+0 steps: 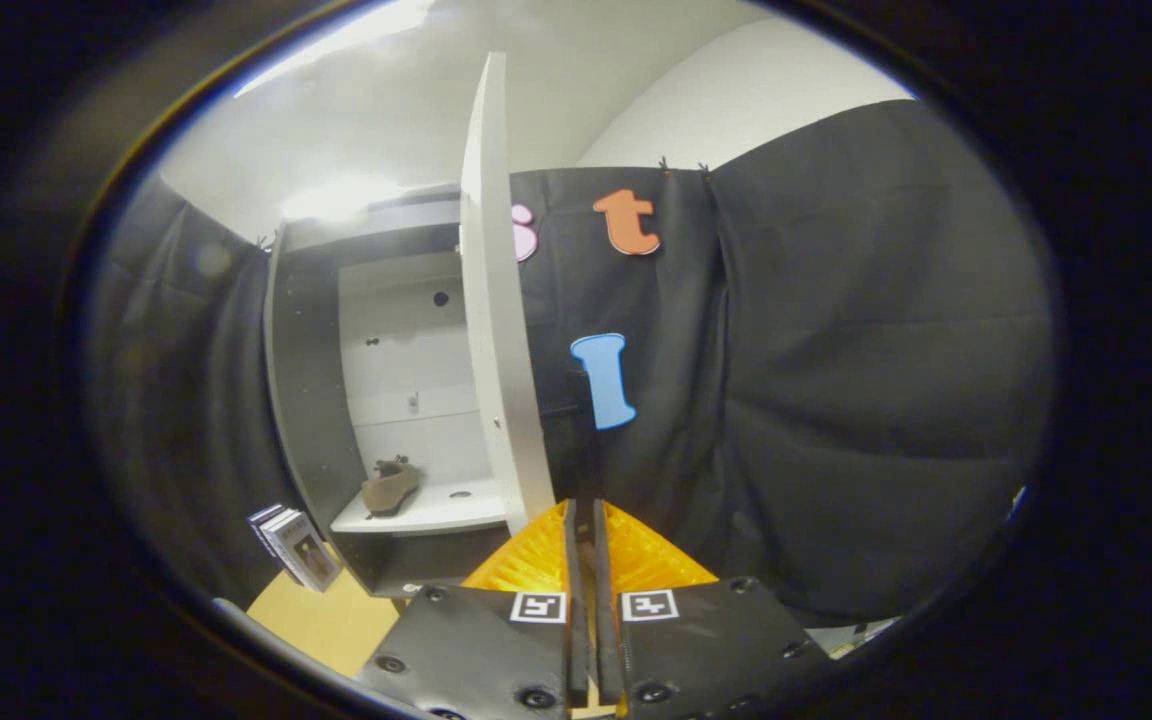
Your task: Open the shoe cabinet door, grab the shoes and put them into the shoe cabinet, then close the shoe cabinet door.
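The brown suede shoe (391,488) sits on the white wooden shoe cabinet's (311,400) lower shelf. The cabinet's white door (496,320) stands open; the orange-fingered gripper (585,530), closed and empty, nears its edge. Closing remains: push the door toward the cabinet.

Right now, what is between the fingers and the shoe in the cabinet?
In the gripper view, the open white door stands edge-on just ahead of the closed fingers. The shoe sits beyond it on the cabinet's white shelf.
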Demonstrator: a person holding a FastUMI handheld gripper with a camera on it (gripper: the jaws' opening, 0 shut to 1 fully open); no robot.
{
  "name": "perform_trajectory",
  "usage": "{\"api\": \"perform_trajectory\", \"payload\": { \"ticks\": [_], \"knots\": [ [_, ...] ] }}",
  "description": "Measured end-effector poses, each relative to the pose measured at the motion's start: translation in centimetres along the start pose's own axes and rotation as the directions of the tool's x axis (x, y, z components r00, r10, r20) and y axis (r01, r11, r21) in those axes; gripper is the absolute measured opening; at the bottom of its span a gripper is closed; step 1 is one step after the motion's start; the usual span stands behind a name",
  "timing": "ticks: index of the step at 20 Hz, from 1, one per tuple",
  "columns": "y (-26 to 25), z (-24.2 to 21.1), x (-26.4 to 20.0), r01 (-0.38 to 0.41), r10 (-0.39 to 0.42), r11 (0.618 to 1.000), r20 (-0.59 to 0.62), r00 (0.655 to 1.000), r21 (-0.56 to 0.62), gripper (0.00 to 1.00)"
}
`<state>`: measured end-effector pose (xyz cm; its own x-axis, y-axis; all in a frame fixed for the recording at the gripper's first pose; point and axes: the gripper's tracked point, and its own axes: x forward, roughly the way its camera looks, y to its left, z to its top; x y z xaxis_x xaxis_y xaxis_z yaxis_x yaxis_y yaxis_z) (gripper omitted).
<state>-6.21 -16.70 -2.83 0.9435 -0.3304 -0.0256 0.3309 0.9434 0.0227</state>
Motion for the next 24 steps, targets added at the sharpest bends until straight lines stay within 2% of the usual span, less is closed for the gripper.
{"api": "perform_trajectory", "payload": {
  "ticks": [7,11,14,19,24],
  "knots": [
    [0.1,-0.4,-1.4,-0.063,0.062,0.997,-0.017,0.998,-0.041,0.06],
    [1.8,-1.5,-2.9,-0.153,0.15,0.986,-0.046,0.988,-0.07,0.06],
    [4.5,-4.0,-3.9,-0.234,0.225,0.969,-0.104,0.969,-0.077,0.06],
    [9.5,-10.7,-5.2,-0.358,0.335,0.932,-0.256,0.907,-0.048,0.06],
    [12.7,-19.9,-6.4,-0.43,0.374,0.903,-0.457,0.807,-0.019,0.06]
  ]
}}
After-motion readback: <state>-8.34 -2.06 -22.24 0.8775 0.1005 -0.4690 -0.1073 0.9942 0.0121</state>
